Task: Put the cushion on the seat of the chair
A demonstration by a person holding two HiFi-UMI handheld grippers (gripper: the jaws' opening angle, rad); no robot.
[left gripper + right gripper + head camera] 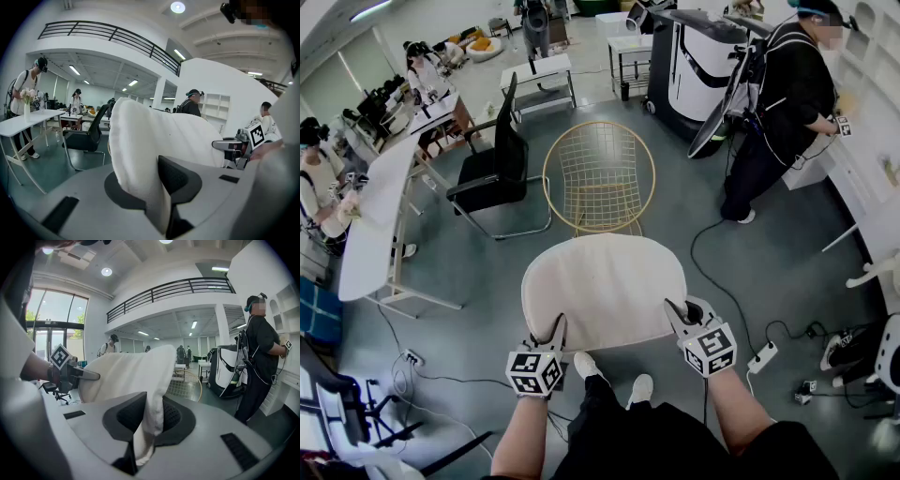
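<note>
The cushion (pixel 602 289) hangs before you, short of the wire chair (pixel 598 176) — its seat is bare. Your left tool (pixel 551 333) and right tool (pixel 680 314) each pinch a near corner, jaws almost closed on the fabric, so it lies spread flat for laying down. A black office chair (pixel 492 164) stands just left of the target; a cable (pixel 712 272) trails at right — neither looks to block you.

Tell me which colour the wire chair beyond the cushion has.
The wire chair is gold; the head view shows it best.
</note>
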